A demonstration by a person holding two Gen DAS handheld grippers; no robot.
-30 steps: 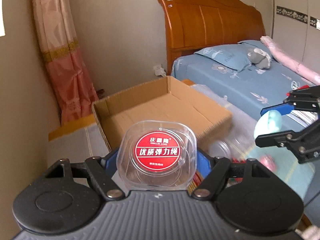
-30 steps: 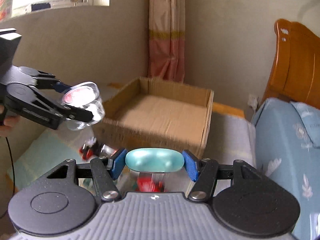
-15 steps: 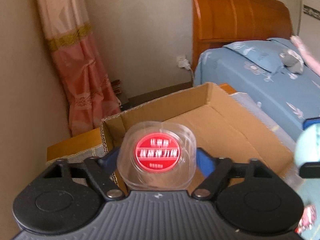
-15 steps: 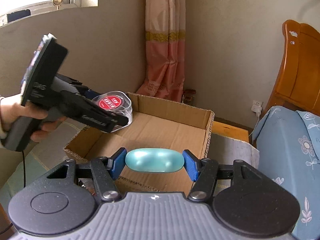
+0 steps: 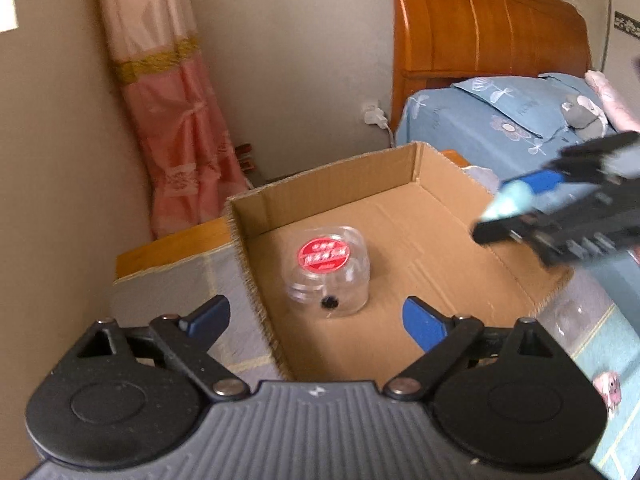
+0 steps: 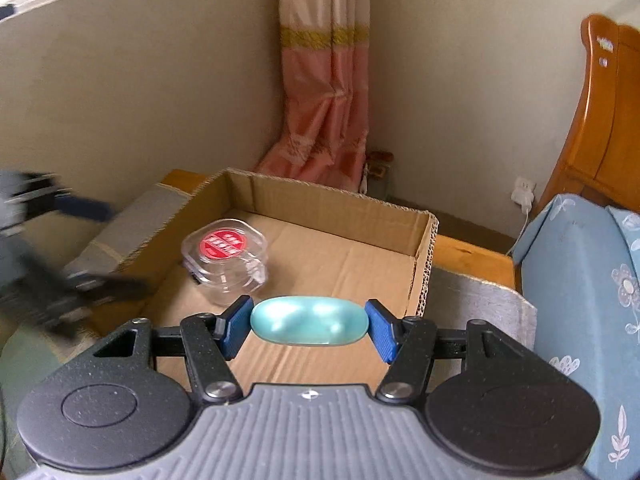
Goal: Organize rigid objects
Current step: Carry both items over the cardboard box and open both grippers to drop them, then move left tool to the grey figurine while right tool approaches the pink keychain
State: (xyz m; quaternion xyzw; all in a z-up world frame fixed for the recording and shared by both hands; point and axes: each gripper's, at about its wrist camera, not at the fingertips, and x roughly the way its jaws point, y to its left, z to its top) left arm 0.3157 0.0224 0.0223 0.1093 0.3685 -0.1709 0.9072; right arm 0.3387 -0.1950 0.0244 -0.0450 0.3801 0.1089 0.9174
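A clear plastic container with a red label [image 5: 329, 272] lies on the floor of the open cardboard box [image 5: 416, 168], near its left wall; it also shows in the right wrist view [image 6: 225, 261]. My left gripper [image 5: 316, 320] is open and empty above the box's near edge. My right gripper [image 6: 307, 325] is shut on a teal oval object [image 6: 309, 321] and holds it over the box [image 6: 424, 256]. The right gripper shows blurred at the right of the left wrist view [image 5: 560, 216].
The box sits on a grey cloth [image 6: 472, 292] over a wooden stand [image 6: 468, 250]. A bed with blue bedding [image 5: 500, 128] and wooden headboard [image 5: 480, 28] stands to the right. A pink curtain [image 6: 324, 92] hangs in the corner. A wall socket [image 6: 523, 194] is behind.
My left gripper opened and let the clear container go; it now lies in the box. The left gripper pulled back. My right gripper moved over the box with the teal object.
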